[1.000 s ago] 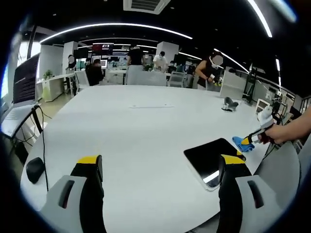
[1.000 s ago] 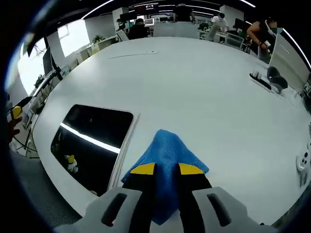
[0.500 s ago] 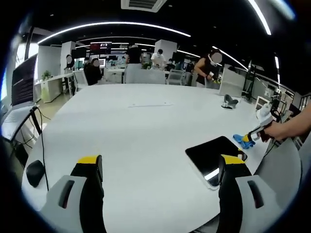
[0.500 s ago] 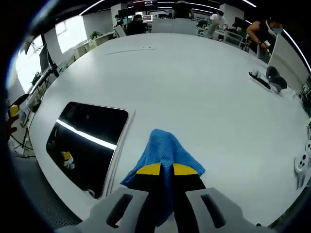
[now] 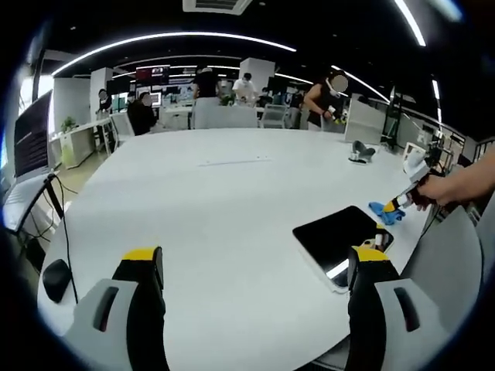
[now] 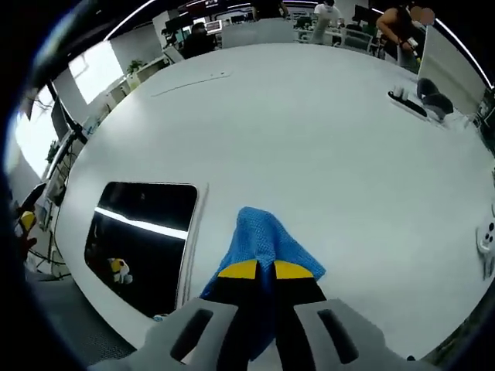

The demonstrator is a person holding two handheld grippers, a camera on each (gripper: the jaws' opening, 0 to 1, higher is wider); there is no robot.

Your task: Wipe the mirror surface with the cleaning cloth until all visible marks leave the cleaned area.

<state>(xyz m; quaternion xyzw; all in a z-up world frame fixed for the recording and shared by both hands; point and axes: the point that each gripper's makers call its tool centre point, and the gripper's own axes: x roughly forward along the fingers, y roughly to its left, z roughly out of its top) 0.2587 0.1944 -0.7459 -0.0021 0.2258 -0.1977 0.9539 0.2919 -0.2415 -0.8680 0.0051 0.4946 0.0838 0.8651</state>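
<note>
Big white round table point(image 5: 232, 201) in an open office, people working at desks far behind. Right gripper point(image 6: 261, 270) has its jaws clamped together on a blue cleaning cloth point(image 6: 263, 243), cloth bunched and poking out ahead of the yellow tips, its front fold down on the white tabletop just beside the mirror, not on the glass. Mirror point(image 6: 143, 243) lies flat near the table edge, a dark rectangular panel with a pale frame, reflecting a bright ceiling light strip and a small yellow-tipped shape; marks on the glass too small to tell. In the left gripper view the same mirror point(image 5: 340, 239) sits right of centre, close to the table rim, with the blue cloth point(image 5: 384, 210) at its far corner, held by the right gripper point(image 5: 398, 202) in a person's hand point(image 5: 441, 189) coming in from the right. Left gripper point(image 5: 255, 267) hangs over the near table edge, jaws spread wide apart, nothing between them, well apart from the mirror's left side. Black mouse-like object point(image 5: 56, 277) with a cable at the table's left edge. A small dark stand point(image 5: 358, 151) rests far across the table.
</note>
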